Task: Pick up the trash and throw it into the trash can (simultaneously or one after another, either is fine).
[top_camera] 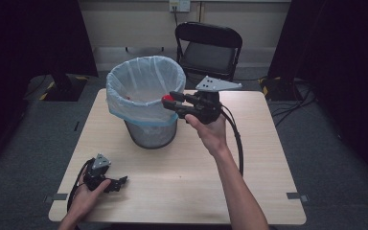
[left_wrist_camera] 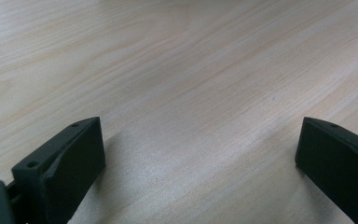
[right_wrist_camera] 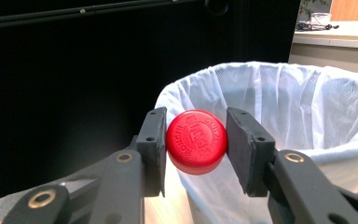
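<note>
Right gripper (top_camera: 168,101) is clamped on a red bottle cap (top_camera: 167,98), both pads (right_wrist_camera: 154,144) pressing the cap's rim from either side, flat embossed top facing the gripper's own camera (lettering is there but too soft to read). In the right gripper view the cap (right_wrist_camera: 196,141) sits right at the jaw tips, centred between them, nothing else in the grip. Just beyond the tips is the wire-mesh waste bin (top_camera: 149,132) with its white plastic liner (top_camera: 146,81) folded over the rim; from the high view the cap is level with the rim on the side nearest the gripper, at the edge of the opening, and I can't tell whether it touches the liner. The right hand (top_camera: 210,129) holds the gripper from below, jaws pointing roughly level toward the bin, grey three-cornered plate on top, cable hanging back along the forearm. Something small and red lies inside the liner on the far side from the gripper, too small to identify. Left gripper (top_camera: 120,182) rests low on the wooden table (top_camera: 249,182), well apart from the bin and from the right gripper, held in the left hand (top_camera: 84,199). Its jaws stand wide apart with bare tabletop (left_wrist_camera: 191,93) between them, gripping nothing. A black folding chair (top_camera: 210,48) stands past the table, behind the bin.
</note>
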`<state>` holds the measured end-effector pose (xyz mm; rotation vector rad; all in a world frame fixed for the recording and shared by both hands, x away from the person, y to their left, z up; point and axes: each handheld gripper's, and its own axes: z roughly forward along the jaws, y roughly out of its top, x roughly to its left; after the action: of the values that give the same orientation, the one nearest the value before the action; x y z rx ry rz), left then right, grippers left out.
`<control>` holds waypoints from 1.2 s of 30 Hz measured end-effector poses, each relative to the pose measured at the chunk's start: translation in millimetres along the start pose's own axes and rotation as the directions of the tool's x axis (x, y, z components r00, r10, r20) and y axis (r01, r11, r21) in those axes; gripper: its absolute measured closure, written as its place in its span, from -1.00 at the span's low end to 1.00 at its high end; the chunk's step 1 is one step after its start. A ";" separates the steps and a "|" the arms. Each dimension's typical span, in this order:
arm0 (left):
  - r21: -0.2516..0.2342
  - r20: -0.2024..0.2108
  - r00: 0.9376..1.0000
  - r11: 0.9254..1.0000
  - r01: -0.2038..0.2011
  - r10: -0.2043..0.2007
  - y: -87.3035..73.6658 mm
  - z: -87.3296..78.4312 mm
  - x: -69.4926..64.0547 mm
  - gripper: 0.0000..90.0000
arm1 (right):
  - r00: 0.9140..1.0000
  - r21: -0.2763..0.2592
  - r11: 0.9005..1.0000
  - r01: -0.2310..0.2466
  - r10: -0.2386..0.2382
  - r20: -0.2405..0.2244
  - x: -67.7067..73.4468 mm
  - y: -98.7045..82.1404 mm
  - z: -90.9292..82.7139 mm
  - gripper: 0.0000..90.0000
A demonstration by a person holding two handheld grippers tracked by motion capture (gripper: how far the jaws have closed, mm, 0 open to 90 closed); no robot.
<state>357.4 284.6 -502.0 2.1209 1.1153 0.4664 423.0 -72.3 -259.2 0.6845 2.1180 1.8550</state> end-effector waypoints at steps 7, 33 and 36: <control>0.001 -0.001 1.000 1.000 -0.003 0.003 0.1 -0.2 0.2 -0.98 | 1.000 -0.010 1.000 -0.007 0.007 -0.005 -7.3 15.3 7.9 0.34; 0.003 -0.004 1.000 1.000 -0.001 0.001 0.1 -0.2 -0.1 -0.98 | 1.000 -0.003 1.000 -0.018 0.018 -0.004 -34.2 44.3 61.9 0.33; 0.004 -0.001 1.000 1.000 -0.004 0.004 0.0 -0.3 0.2 -0.98 | 1.000 0.025 1.000 -0.009 0.009 0.000 -36.3 47.6 69.9 0.33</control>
<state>357.4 284.8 -501.8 2.1268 1.1138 0.4672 496.2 -25.9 -228.4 0.7011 2.1446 1.8367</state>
